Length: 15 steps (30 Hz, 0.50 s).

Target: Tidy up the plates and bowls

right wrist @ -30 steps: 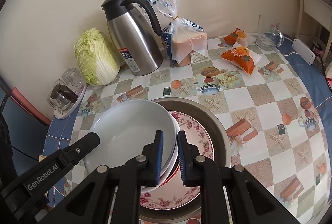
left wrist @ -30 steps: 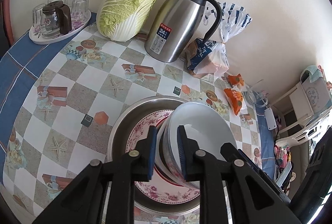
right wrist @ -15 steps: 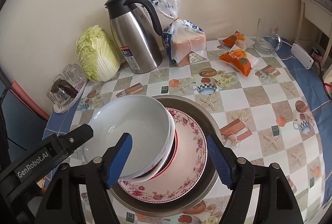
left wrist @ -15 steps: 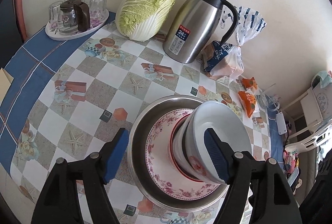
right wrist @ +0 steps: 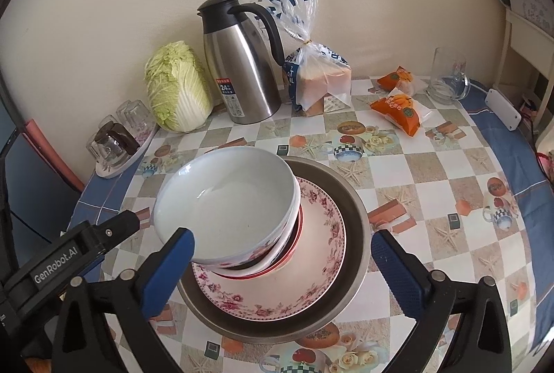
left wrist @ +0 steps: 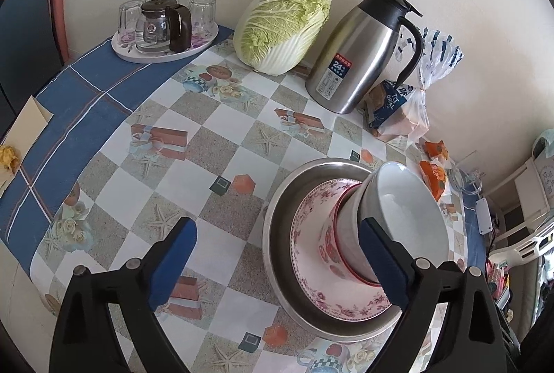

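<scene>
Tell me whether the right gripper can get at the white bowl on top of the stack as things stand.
Probably yes. The right gripper, jaws opening with nothing pressed between them, sits just before the white bowl, whose tilted rim faces it. The left gripper beside the bowl may crowd that side.

Glossy ceramic bowl (right wrist: 225,196), brushed-metal basin (right wrist: 353,200), shiny steel jug (right wrist: 242,68).

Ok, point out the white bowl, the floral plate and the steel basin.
white bowl (right wrist: 225,196): right wrist view, on its inner wall.
floral plate (right wrist: 311,272): right wrist view, on its bare rim.
steel basin (right wrist: 356,234): right wrist view, on its inner wall.
</scene>
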### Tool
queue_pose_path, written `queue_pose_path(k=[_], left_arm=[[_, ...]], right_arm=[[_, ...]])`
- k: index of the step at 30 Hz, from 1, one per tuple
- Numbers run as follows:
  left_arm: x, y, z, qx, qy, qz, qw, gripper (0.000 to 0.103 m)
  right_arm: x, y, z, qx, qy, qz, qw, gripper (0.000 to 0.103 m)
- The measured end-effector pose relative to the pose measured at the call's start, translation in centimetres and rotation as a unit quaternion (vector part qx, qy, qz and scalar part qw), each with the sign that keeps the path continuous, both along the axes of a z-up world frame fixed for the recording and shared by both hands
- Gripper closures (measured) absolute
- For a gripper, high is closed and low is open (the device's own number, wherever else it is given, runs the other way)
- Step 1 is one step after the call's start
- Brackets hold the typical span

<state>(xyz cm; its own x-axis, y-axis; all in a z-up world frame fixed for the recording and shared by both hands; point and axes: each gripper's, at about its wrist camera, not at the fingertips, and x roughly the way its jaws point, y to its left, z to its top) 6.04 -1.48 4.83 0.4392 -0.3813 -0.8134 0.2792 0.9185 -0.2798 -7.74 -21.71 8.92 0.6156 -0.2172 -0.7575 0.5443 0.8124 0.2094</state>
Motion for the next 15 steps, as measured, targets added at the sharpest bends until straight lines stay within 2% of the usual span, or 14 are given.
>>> queue_pose_path(k=[6,12,15], left_arm=[[-1.1,0.0,-0.5,0.059,-0.003,-0.01,0.9982,0.008],[-2.0,0.2,-0.8,0.084,-0.006,-0.014,0.9964,0.008],[-2.2,0.0,-1.1,0.116,-0.007,-0.01,0.9931,0.008]], right_arm=[[-0.7,0.4,-0.4,-0.007,0.025,0.009,1.0,0.0],[-1.3,0.4,-1.2,0.004,0.052,0.011,0.999,0.0],[-1.4,0.5,-1.6,0.001,0.065,0.016,0.998,0.0]])
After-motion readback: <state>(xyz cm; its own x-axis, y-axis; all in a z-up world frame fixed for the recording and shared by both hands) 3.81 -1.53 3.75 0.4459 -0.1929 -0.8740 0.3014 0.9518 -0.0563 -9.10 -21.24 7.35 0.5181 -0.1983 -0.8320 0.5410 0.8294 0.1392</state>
